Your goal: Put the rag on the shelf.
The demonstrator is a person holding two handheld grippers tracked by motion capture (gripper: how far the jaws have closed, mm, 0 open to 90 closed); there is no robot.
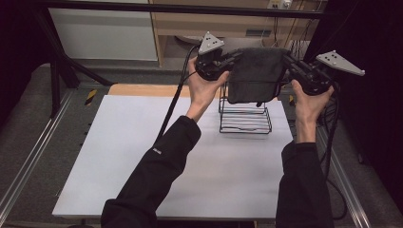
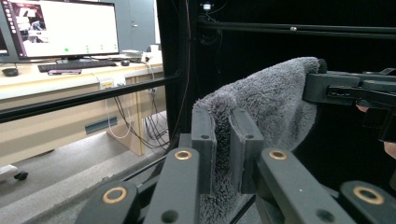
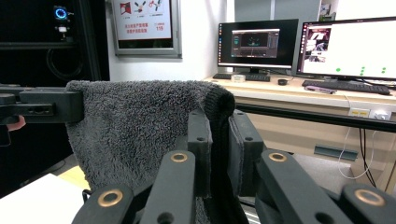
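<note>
Towel held by 2 claws, above wire rack

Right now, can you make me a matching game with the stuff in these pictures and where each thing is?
Things:
1. grey towel
2. wire rack
3. left gripper
4. right gripper

Places:
A. stands on the white table
B. shut on the towel's right corner
C. hangs stretched between both grippers, above the rack
D. shut on the towel's left corner

Pairs: 1-C, 2-A, 3-D, 4-B
</note>
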